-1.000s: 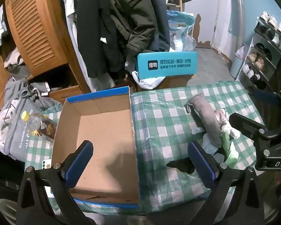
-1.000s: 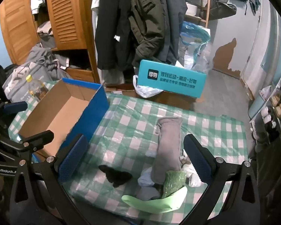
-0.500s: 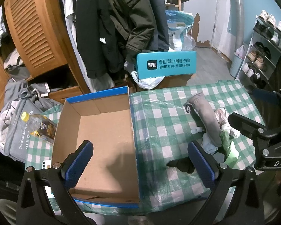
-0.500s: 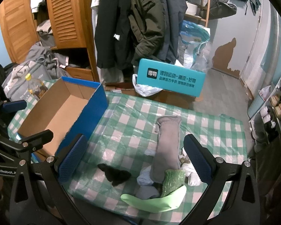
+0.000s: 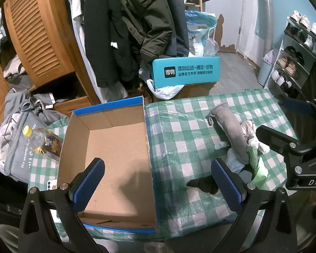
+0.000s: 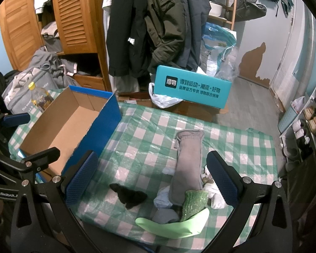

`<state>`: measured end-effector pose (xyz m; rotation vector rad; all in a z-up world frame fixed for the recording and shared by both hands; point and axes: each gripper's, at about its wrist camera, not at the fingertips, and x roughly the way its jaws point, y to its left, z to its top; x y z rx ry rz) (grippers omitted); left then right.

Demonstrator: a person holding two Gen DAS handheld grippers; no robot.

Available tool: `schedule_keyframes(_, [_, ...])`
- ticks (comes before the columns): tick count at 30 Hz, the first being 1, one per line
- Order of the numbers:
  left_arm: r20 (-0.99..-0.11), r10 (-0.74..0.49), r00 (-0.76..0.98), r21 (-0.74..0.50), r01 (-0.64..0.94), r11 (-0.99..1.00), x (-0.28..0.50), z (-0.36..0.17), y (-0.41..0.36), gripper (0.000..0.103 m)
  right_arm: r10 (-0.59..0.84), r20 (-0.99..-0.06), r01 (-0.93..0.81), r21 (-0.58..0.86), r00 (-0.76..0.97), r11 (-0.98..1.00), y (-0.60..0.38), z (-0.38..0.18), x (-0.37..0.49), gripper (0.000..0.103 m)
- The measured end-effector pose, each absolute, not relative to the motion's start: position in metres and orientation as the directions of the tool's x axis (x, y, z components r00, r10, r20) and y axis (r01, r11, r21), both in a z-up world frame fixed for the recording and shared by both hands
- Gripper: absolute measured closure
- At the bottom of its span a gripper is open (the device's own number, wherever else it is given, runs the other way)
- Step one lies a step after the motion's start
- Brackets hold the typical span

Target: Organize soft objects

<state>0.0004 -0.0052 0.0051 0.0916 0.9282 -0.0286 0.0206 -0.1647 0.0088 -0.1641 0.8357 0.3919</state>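
Observation:
An open cardboard box with blue outer walls (image 5: 115, 147) (image 6: 73, 122) lies empty on the green checked tablecloth (image 5: 179, 130) (image 6: 149, 143). Right of it is a heap of soft things: a long grey sock (image 5: 231, 135) (image 6: 187, 164), a small black sock (image 5: 202, 184) (image 6: 128, 195), a sparkly green sock (image 6: 192, 203), a light green piece (image 6: 174, 224) and pale cloths. My left gripper (image 5: 158, 181) hovers open over the box's near right wall. My right gripper (image 6: 151, 179) hangs open above the heap, holding nothing.
A teal printed box (image 5: 185, 71) (image 6: 191, 86) stands behind the table on a carton. Coats hang at the back beside a wooden wardrobe (image 5: 38, 33). A bottle (image 5: 42, 141) lies on grey clothes at the left. A shoe rack (image 5: 295, 48) stands on the right.
Almost nothing: both views have drifted very slightly, and both grippers stay open and empty.

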Motion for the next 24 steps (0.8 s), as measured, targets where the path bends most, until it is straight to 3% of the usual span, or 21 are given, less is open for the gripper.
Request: schedule_keyframes(24, [-0.803, 0.015, 0.596, 0.068, 0.066, 0.995, 0.0009, 0.0046, -0.0047, 0.001, 0.269, -0.751, -0.399, 0.008, 0.603, 0.917, -0.168, 0.0095, 0.0215, 0.002])
